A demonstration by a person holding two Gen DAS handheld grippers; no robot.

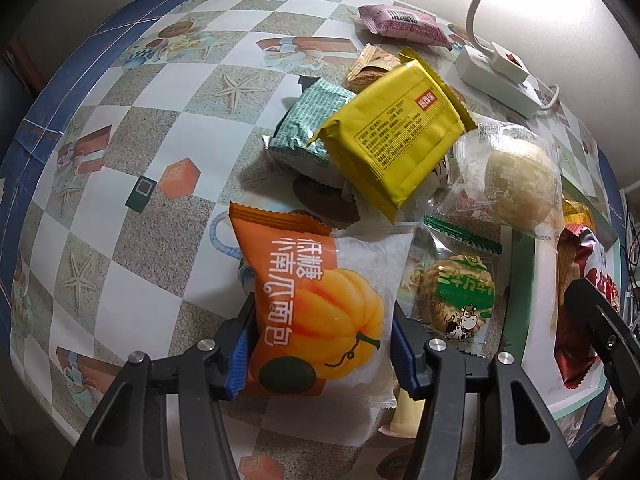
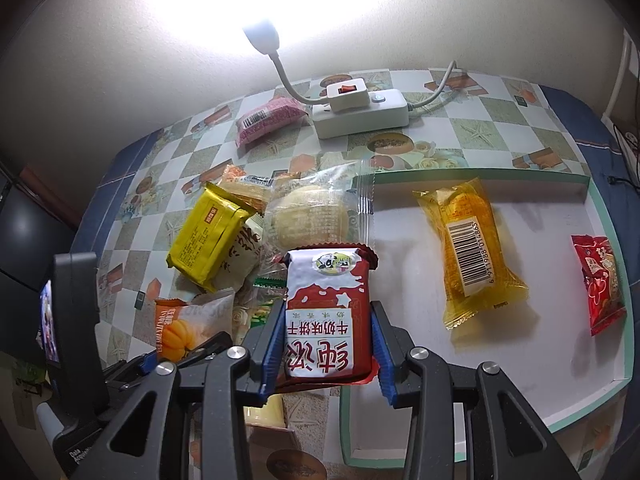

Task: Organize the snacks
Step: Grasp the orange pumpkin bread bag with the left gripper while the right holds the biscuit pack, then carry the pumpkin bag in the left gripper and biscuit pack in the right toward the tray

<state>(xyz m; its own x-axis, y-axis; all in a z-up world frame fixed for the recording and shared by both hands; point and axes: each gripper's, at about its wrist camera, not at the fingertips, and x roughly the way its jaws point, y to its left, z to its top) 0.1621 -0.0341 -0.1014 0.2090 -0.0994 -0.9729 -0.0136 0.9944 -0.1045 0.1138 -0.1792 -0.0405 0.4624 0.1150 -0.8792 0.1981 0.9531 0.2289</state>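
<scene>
My left gripper (image 1: 322,340) is shut on an orange and white pumpkin bread packet (image 1: 320,300), held above the table beside the snack pile; the packet also shows in the right wrist view (image 2: 188,326). My right gripper (image 2: 326,344) is shut on a red and white milk biscuit packet (image 2: 326,308) at the left edge of the white tray (image 2: 400,272). The tray holds a yellow cake packet (image 2: 468,256) and a small red packet (image 2: 602,282). The pile has a yellow packet (image 1: 400,140), a teal packet (image 1: 308,128), a clear-wrapped bun (image 1: 516,176) and a green-label biscuit (image 1: 456,296).
A pink packet (image 2: 268,118) lies at the back by a white power strip (image 2: 360,116) with a lit gooseneck lamp (image 2: 260,36). The wall is close behind. The tablecloth's blue border (image 1: 60,80) marks the table's left edge. The tray's raised rim (image 2: 608,216) runs along its right side.
</scene>
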